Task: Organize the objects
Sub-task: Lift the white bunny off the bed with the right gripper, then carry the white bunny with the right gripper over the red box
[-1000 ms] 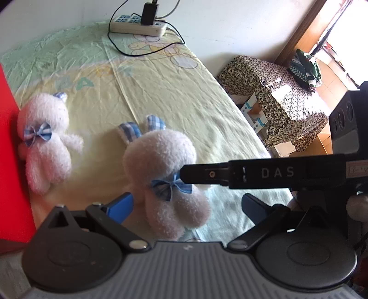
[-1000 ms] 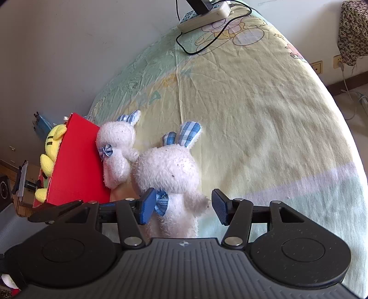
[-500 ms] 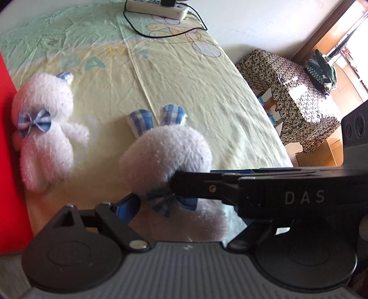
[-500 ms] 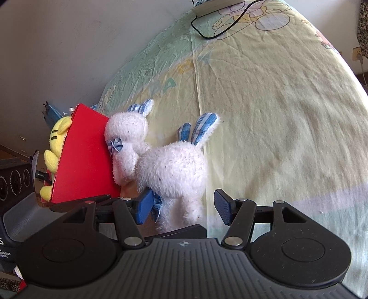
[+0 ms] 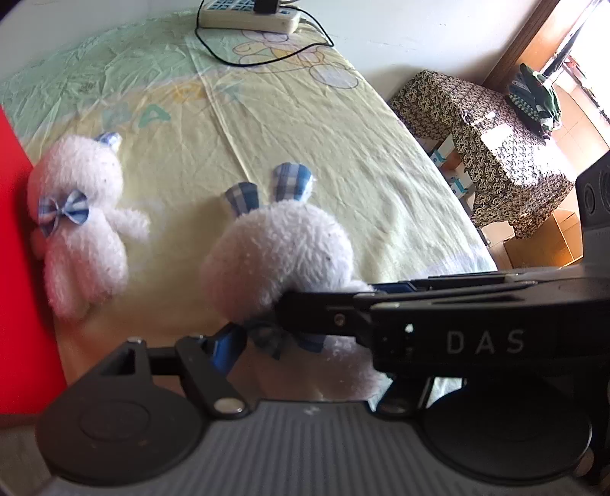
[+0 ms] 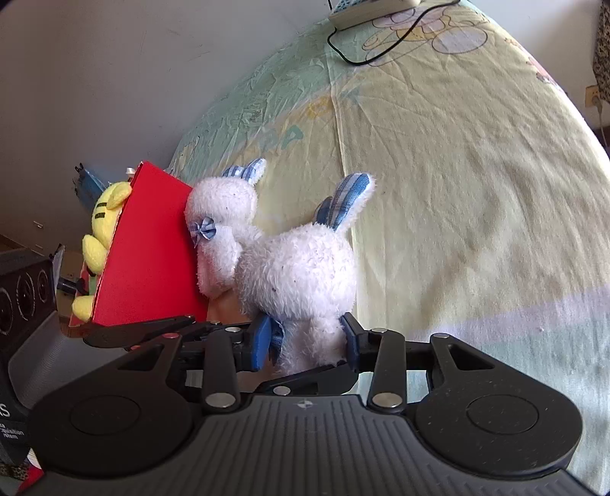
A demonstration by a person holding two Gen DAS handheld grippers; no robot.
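A white plush rabbit with blue checked ears (image 6: 301, 271) lies on the bed sheet; it also shows in the left wrist view (image 5: 282, 252). My right gripper (image 6: 305, 339) is shut on its lower body, both blue pads pressing its fur. My left gripper (image 5: 305, 355) is open beneath the same rabbit, with the right gripper's finger crossing in front. A second white rabbit with a blue bow (image 5: 76, 225) (image 6: 223, 225) lies against a red box (image 6: 148, 248) (image 5: 19, 267). A yellow plush toy (image 6: 101, 232) sits in that box.
A white power strip with a black cable (image 5: 248, 15) lies at the far end of the bed. A stool with a patterned cover (image 5: 484, 133) stands to the right of the bed. A wall runs along the bed's left side (image 6: 114, 76).
My right gripper has closed on the near rabbit's lower body. Both grippers have moved in closer to it, and the rabbit has tipped toward the red box.
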